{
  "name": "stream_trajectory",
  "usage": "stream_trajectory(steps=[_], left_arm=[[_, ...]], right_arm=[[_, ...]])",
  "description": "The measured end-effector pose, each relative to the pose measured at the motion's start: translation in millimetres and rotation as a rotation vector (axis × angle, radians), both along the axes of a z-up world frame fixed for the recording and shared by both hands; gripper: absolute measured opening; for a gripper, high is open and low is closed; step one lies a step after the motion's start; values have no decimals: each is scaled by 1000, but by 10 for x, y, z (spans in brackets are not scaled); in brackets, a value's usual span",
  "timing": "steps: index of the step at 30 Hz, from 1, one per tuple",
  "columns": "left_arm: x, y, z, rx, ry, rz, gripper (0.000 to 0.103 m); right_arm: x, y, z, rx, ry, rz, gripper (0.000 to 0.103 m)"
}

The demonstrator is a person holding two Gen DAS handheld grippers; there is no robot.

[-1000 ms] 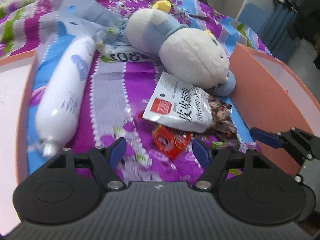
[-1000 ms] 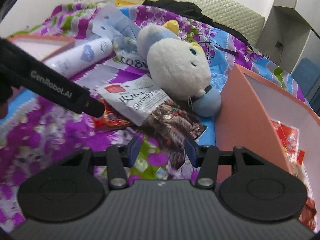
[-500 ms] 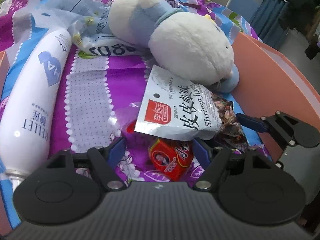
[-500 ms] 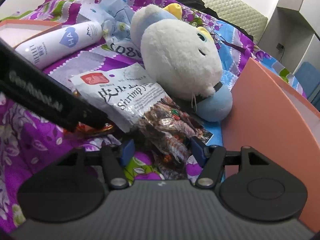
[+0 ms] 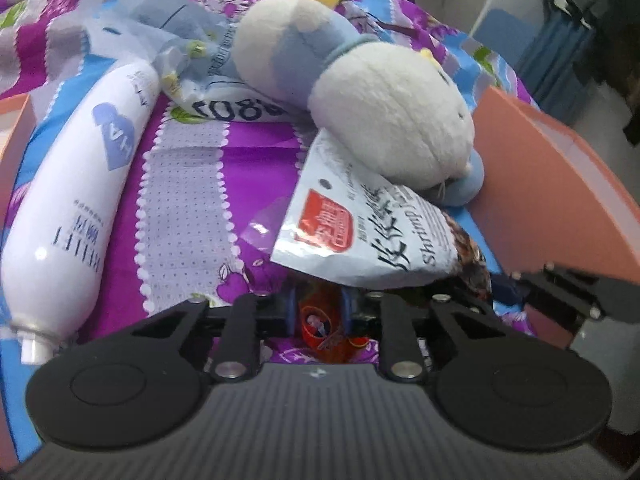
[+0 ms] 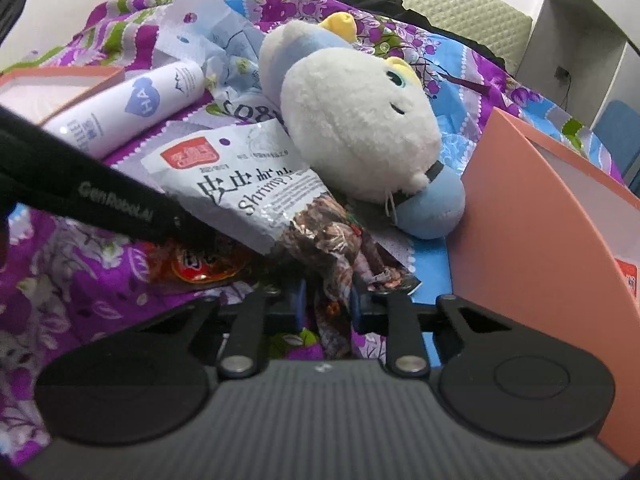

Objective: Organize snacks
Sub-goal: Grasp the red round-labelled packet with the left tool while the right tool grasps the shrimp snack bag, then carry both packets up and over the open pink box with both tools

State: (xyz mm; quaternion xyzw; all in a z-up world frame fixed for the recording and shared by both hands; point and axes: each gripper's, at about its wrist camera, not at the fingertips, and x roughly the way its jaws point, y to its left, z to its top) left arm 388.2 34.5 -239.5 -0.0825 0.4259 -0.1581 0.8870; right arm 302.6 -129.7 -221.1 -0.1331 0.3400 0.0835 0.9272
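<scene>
A small red snack packet [image 5: 320,326] lies on the purple floral bedspread, partly under a white shrimp snack bag [image 5: 372,232]. My left gripper [image 5: 319,312] is closing and its blue pads pinch the red packet. In the right wrist view the shrimp snack bag [image 6: 248,184] runs towards me, and my right gripper [image 6: 326,304] is closing with its pads squeezing the bag's dark printed end. The left gripper's black finger [image 6: 120,208] crosses over the red packet [image 6: 204,270].
A white and blue plush toy [image 6: 352,132] rests on the far end of the shrimp bag. A white bottle [image 5: 76,200] lies at the left beside a crumpled plastic bag [image 5: 160,28]. An orange box [image 6: 540,220] stands at the right, another orange box [image 6: 48,88] at the far left.
Both grippers moved forward and down onto the snacks, then closed: the left on the red packet, the right on the shrimp bag's dark end, which is now crumpled.
</scene>
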Motion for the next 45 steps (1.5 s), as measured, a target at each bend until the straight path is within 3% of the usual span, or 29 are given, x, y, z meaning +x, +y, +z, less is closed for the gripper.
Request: stream_trajectory(steps=[6, 18, 22, 26, 30, 33, 37, 40, 41, 42, 43, 45], left_arm=[[-237, 35, 170, -12, 2, 79, 12], [-1087, 134, 435, -17, 33, 233, 7], [-1388, 201, 506, -90, 64, 281, 6], [-1725, 253, 565, -96, 67, 352, 6], [-2092, 351, 607, -156, 90, 444, 6], [-2313, 413, 591, -196, 102, 472, 7], [-2496, 483, 451, -195, 162, 521, 8], [-2592, 531, 399, -168, 184, 546, 17], [-2612, 534, 392, -146, 204, 536, 30], [-2626, 539, 381, -126, 224, 526, 49], [-2646, 546, 380, -105, 236, 523, 57], [-2695, 563, 416, -48, 219, 519, 69]], right_arm=[[-198, -30, 174, 69, 22, -13, 19], [-762, -174, 484, 172, 62, -33, 18], [-961, -224, 575, 175, 55, -25, 18], [-1170, -271, 601, 181, 62, -25, 18], [-1395, -325, 614, 197, 68, -32, 19], [-1549, -356, 588, 193, 87, -13, 19], [-1681, -375, 514, 176, 126, -5, 21], [-1765, -395, 477, 166, 148, 8, 22], [-1795, -408, 471, 163, 146, 5, 24], [-1823, -419, 466, 166, 143, 8, 36], [-1845, -430, 458, 165, 143, 14, 52], [-1865, -451, 463, 160, 131, 32, 61]])
